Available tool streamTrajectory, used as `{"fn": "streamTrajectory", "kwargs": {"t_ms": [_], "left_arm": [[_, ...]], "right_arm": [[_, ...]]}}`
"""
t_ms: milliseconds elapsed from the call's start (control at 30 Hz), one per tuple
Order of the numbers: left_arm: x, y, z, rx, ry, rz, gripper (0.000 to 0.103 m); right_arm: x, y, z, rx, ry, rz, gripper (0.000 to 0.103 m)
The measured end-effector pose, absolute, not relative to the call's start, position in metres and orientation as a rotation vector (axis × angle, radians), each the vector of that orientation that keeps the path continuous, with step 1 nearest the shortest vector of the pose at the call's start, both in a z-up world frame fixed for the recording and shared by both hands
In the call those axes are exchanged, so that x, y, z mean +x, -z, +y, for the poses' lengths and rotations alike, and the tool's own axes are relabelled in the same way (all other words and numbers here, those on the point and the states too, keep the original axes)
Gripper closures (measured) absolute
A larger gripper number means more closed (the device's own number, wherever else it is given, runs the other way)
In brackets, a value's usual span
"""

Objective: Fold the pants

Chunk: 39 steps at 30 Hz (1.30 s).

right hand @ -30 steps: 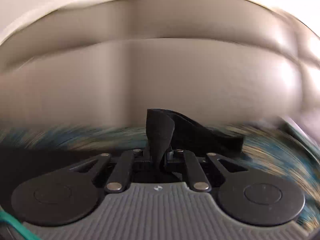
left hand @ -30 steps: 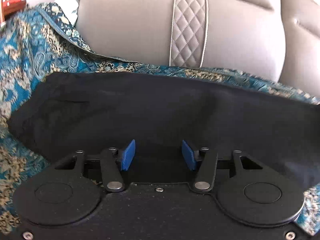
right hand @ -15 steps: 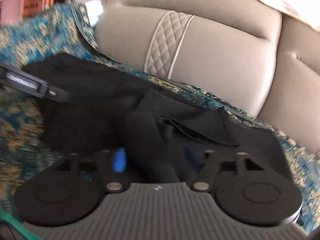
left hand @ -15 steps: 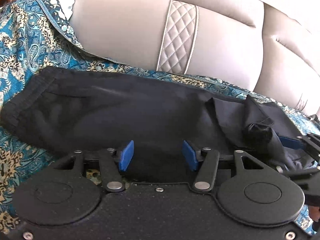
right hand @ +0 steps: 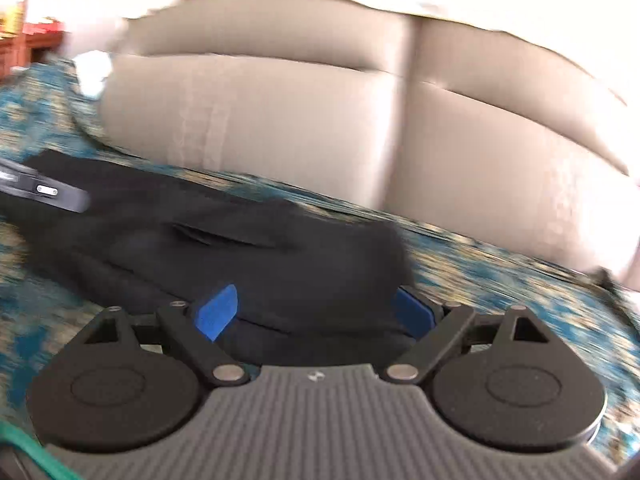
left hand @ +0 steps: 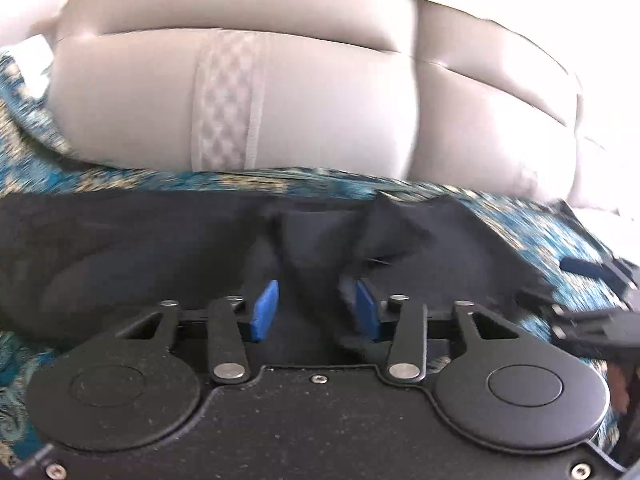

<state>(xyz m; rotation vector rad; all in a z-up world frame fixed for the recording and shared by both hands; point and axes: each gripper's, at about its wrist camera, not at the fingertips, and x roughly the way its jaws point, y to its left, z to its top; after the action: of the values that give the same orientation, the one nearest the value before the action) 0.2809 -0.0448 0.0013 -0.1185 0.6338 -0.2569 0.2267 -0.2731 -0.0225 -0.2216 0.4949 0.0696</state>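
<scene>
Fingers [left hand: 266, 312] of both grippers spread wide over black pants [right hand: 248, 256] (folded), patterned cover [right hand: 500, 280] bare beyond edge.

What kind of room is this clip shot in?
Probably a living room at home: black pants lie on a teal patterned throw over a beige leather sofa, with wooden furniture behind.

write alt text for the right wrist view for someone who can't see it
The right gripper is wide open, its blue pads spread above folded black pants that lie on a teal patterned cover. A beige sofa back rises behind, and the left gripper enters blurred at the left edge.
</scene>
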Motion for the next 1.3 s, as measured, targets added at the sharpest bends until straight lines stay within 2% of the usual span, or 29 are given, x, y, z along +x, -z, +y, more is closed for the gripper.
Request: {"fn": "streamTrajectory", "kwargs": {"t_ms": [100, 300, 367, 467, 500, 567, 633, 667, 700, 1000, 1167, 1233, 1300], "left_arm": [[0.278, 0.003, -0.069, -0.09, 0.334, 0.663, 0.069], [0.306, 0.012, -0.08, -0.121, 0.234, 0.696, 0.07], [0.323, 0.011, -0.079, -0.118, 0.209, 0.717, 0.061], [0.347, 0.014, -0.087, -0.043, 0.208, 0.744, 0.057], [0.353, 0.015, -0.092, -0.019, 0.216, 0.754, 0.052], [0.366, 0.022, -0.103, -0.002, 0.212, 0.78, 0.051], [0.378, 0.031, -0.109, -0.016, 0.192, 0.826, 0.068], [0.379, 0.033, -0.111, -0.021, 0.178, 0.812, 0.095], [0.38, 0.032, -0.114, -0.01, 0.168, 0.805, 0.1], [0.345, -0.018, -0.108, -0.062, 0.242, 0.741, 0.1], [0.332, 0.001, -0.107, 0.037, 0.175, 0.805, 0.099], [0.333, 0.016, -0.105, 0.065, 0.144, 0.856, 0.094], [0.329, 0.02, -0.101, 0.074, 0.133, 0.845, 0.082]], "right_arm": [[0.227, 0.032, -0.296, -0.252, 0.046, 0.534, 0.014], [0.23, 0.045, -0.321, -0.276, 0.12, 0.597, 0.016], [0.229, 0.049, -0.323, -0.298, 0.129, 0.604, 0.016], [0.229, 0.049, -0.326, -0.293, 0.127, 0.596, 0.016], [0.232, 0.048, -0.327, -0.293, 0.13, 0.598, 0.016], [0.237, 0.049, -0.329, -0.296, 0.148, 0.6, 0.016], [0.243, 0.048, -0.334, -0.277, 0.164, 0.603, 0.016], [0.244, 0.048, -0.337, -0.262, 0.166, 0.605, 0.016], [0.244, 0.047, -0.338, -0.249, 0.17, 0.607, 0.016], [0.247, 0.048, -0.34, -0.234, 0.182, 0.608, 0.016], [0.248, 0.048, -0.341, -0.226, 0.182, 0.61, 0.016], [0.248, 0.048, -0.34, -0.227, 0.183, 0.608, 0.016], [0.249, 0.049, -0.34, -0.232, 0.181, 0.603, 0.016]]}}
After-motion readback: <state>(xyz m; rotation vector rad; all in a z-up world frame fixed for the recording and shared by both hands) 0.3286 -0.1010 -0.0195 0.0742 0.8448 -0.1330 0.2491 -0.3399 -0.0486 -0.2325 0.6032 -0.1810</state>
